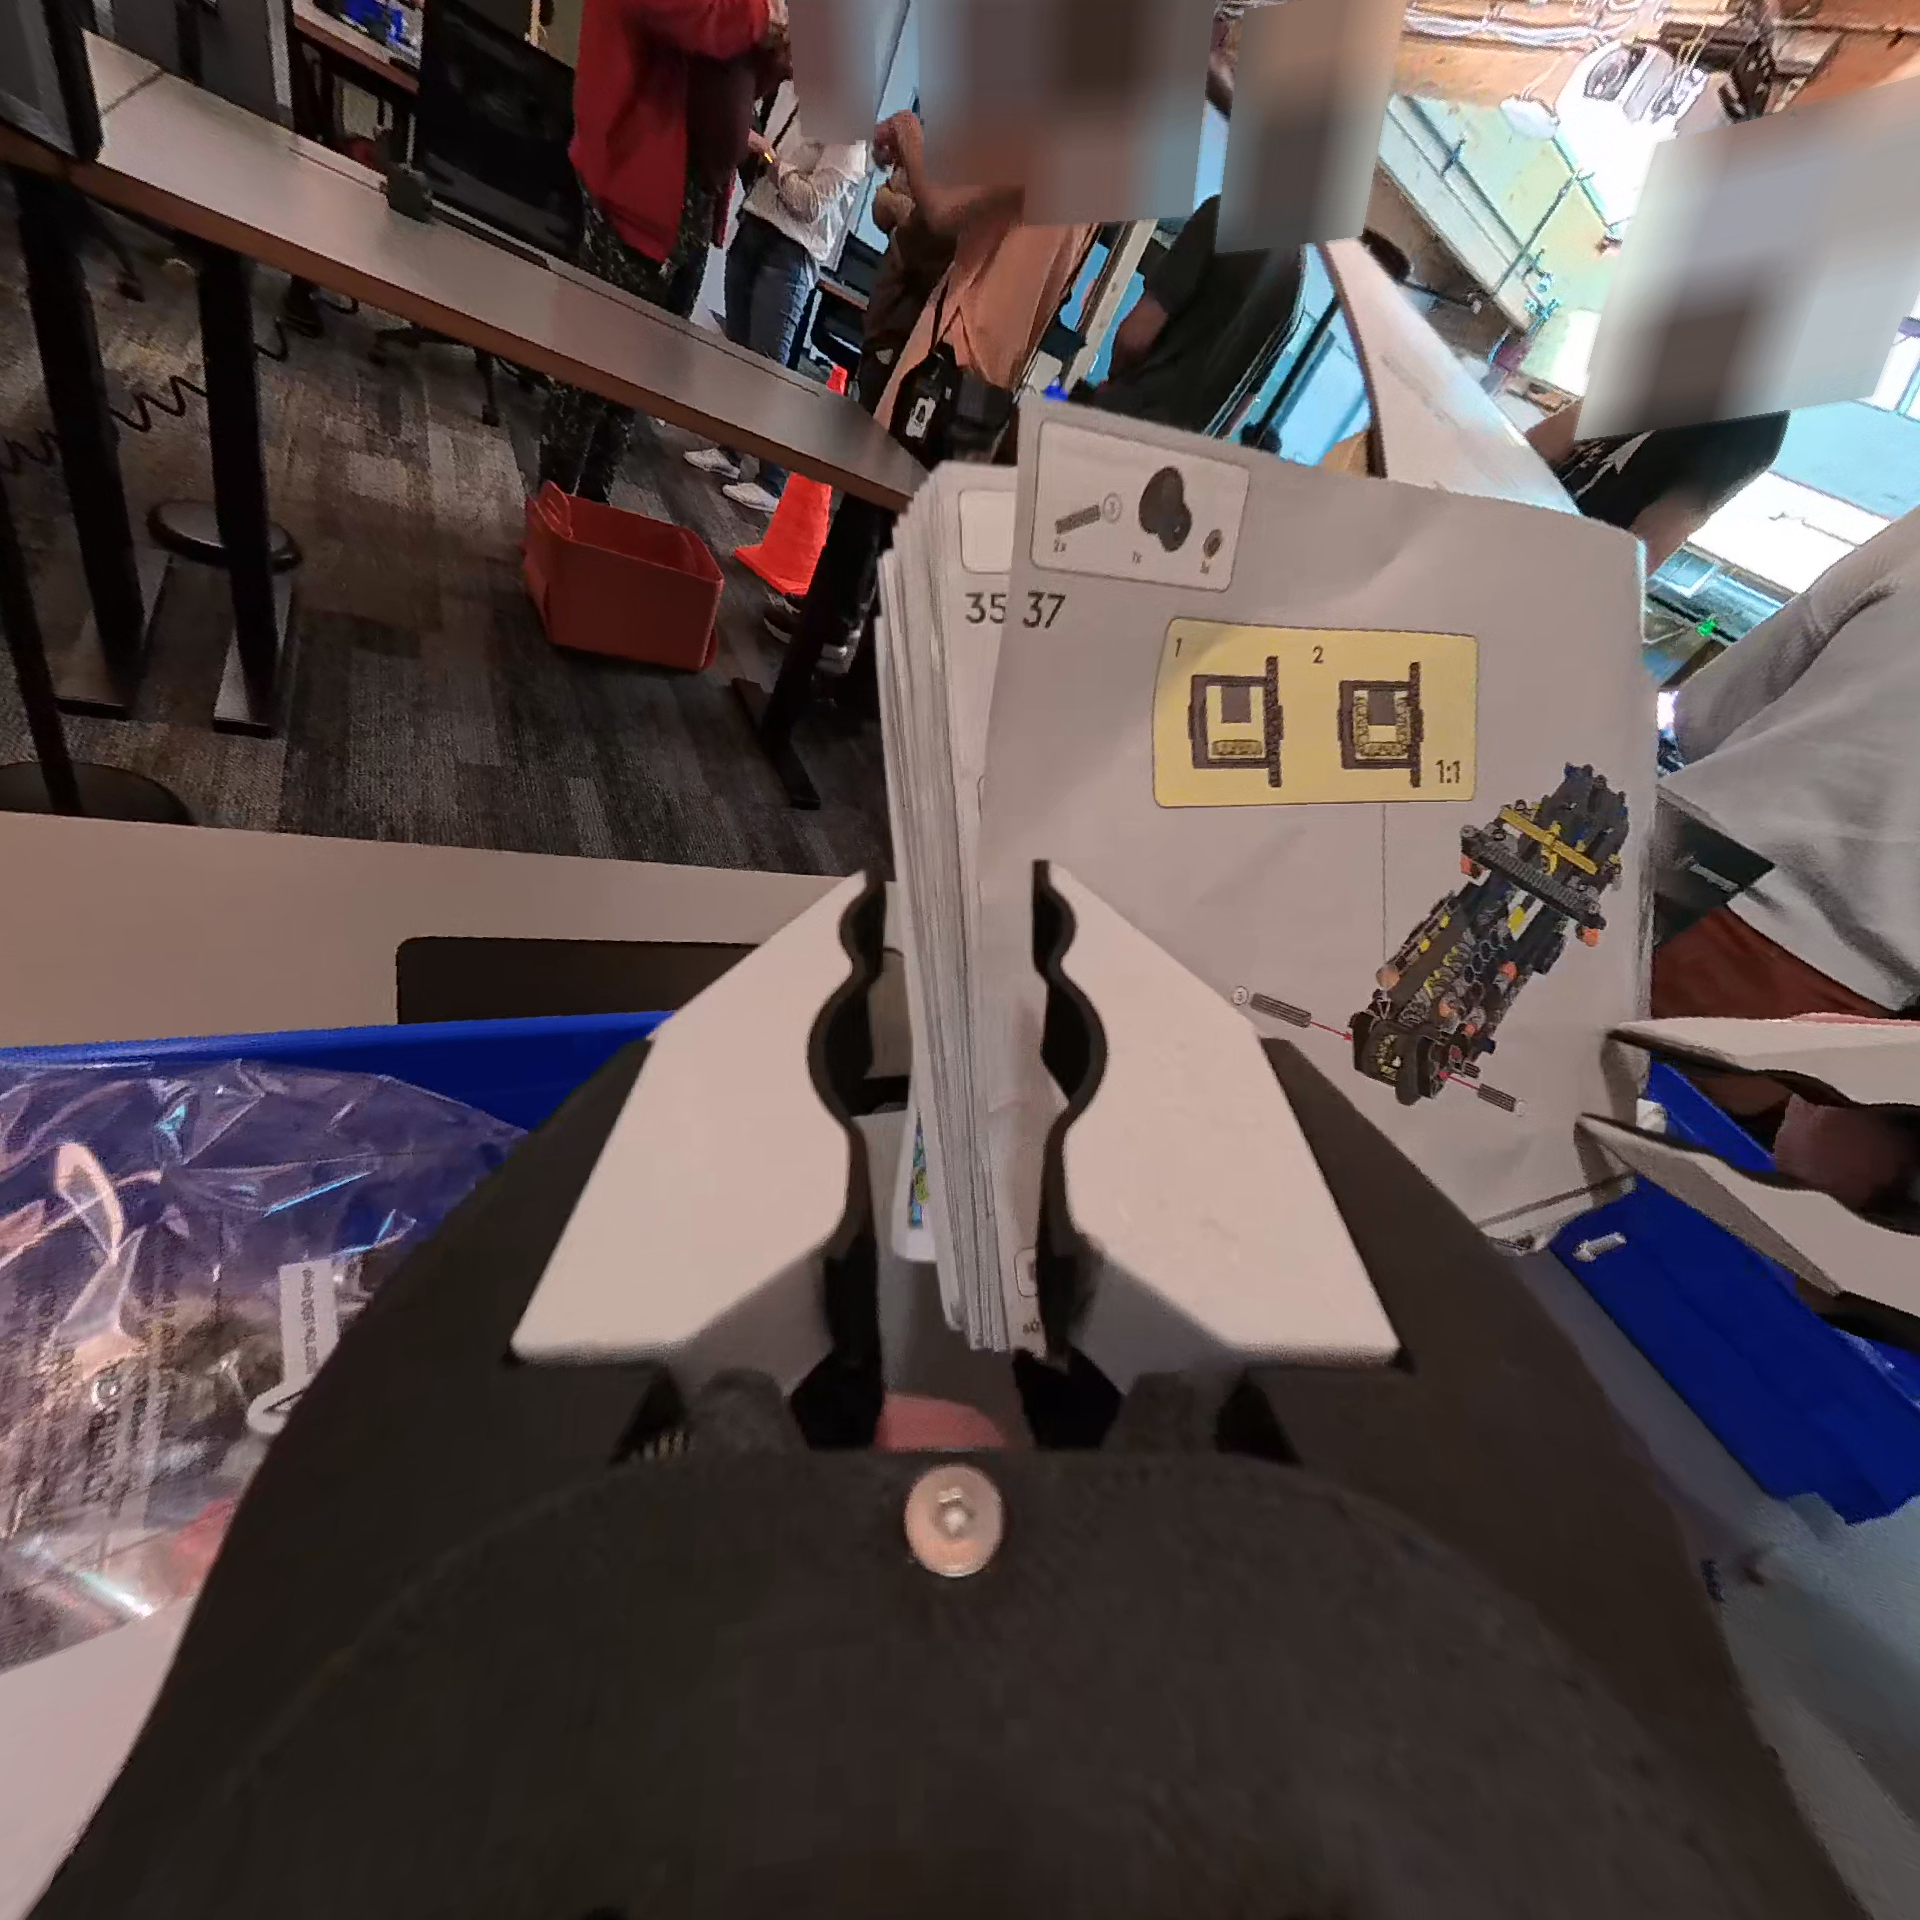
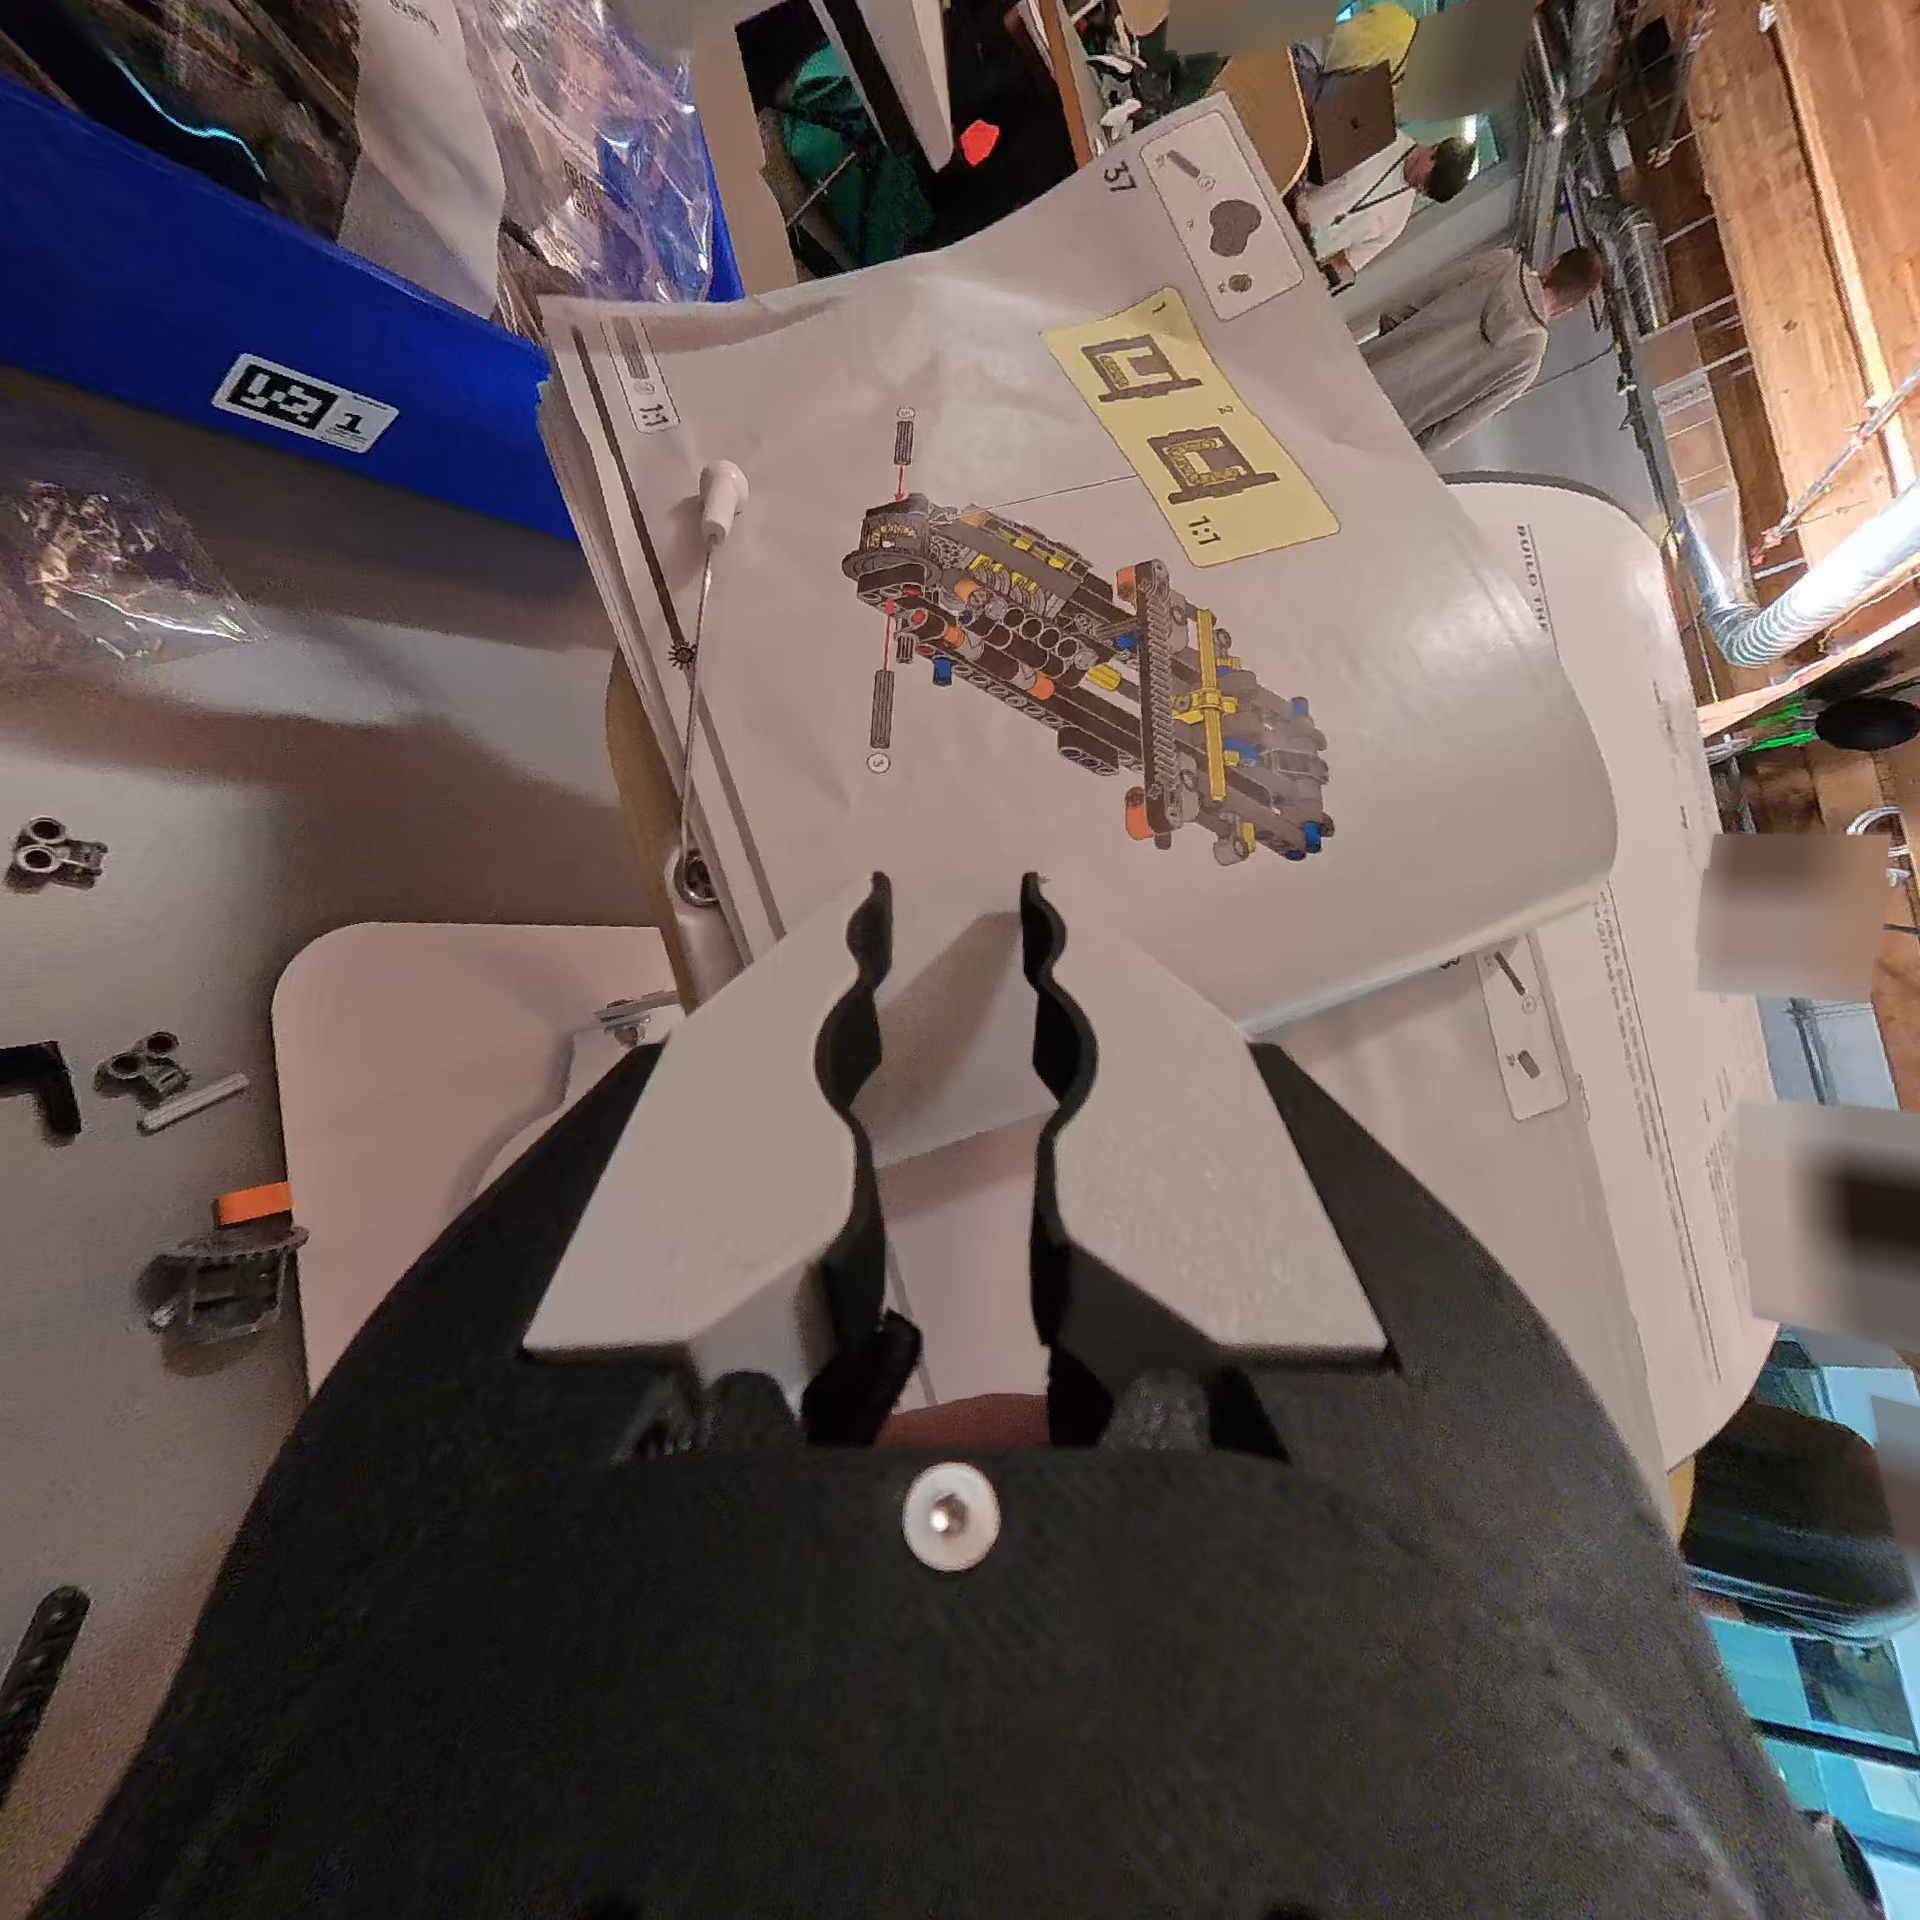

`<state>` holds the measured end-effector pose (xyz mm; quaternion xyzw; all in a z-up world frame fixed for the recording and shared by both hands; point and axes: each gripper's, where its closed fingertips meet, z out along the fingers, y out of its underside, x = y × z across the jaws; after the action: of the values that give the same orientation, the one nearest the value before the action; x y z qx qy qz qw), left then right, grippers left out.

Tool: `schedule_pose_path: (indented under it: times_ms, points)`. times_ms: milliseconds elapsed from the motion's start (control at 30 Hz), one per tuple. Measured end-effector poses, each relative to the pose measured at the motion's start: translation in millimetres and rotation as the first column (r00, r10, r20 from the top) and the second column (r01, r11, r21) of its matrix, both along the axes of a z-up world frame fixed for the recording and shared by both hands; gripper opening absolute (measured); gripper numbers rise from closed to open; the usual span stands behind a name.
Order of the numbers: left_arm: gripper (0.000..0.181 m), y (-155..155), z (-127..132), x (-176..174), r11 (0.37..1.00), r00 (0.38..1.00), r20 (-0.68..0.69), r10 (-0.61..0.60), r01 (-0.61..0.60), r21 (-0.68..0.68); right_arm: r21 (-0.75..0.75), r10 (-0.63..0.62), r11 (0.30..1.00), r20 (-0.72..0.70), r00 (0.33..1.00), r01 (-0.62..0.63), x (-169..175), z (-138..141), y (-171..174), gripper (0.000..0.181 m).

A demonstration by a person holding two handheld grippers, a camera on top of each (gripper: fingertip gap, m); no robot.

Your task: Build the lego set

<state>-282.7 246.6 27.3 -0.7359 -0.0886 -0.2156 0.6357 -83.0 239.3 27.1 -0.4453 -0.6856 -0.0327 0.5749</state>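
Observation:
The instruction booklet stands upright. In the left wrist view its thick stack of pages (image 1: 940, 831) stands between my left gripper's (image 1: 951, 883) fingers, with a gap on each side, so the jaws are open and do not press on it. One page (image 1: 1247, 883) with a drawing of the model fans out to the right. My right gripper (image 2: 954, 883) is open and empty, just in front of that same page (image 2: 1039, 644). It also shows in the left wrist view (image 1: 1595, 1081), at the page's right edge.
A blue bin (image 1: 312, 1039) holds clear bags of parts (image 1: 156, 1299). Loose grey and black pieces (image 2: 223, 1283) lie on the table to the left. A wire clip (image 2: 722, 488) rests on the page's left edge. People stand beyond the table.

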Motion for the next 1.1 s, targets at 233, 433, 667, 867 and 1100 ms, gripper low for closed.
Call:
schedule_pose_path:
  times_ms: [233,433,667,867,1100]
  points:
    - [0.047,-15.1,18.0,-7.2,0.999,1.000,-0.003,0.015,-0.015,0.040,-0.012,-0.005,1.000,-0.023,1.000,0.005,15.1,-1.0,-11.1,0.027]
    - [0.051,-26.4,17.4,1.4,1.000,0.998,-0.058,-0.020,0.021,0.014,-0.031,-0.013,0.999,-0.045,0.999,0.011,39.1,-2.8,-24.8,0.029]
    - [0.053,-45.0,20.5,20.2,0.998,0.988,-0.136,-0.069,0.070,-0.001,-0.087,-0.016,0.996,-0.036,0.999,0.013,68.4,-17.0,-41.9,0.033]
    - [0.057,-85.6,23.1,59.7,0.988,0.927,-0.342,-0.157,0.151,-0.043,-0.142,0.004,0.990,-0.067,0.998,-0.013,89.6,-22.1,-68.7,0.034]
    - [0.056,-145.5,7.7,90.9,0.974,0.843,-0.487,-0.227,0.208,-0.092,-0.215,0.036,0.975,-0.073,0.997,-0.051,113.1,-36.5,-109.0,0.034]
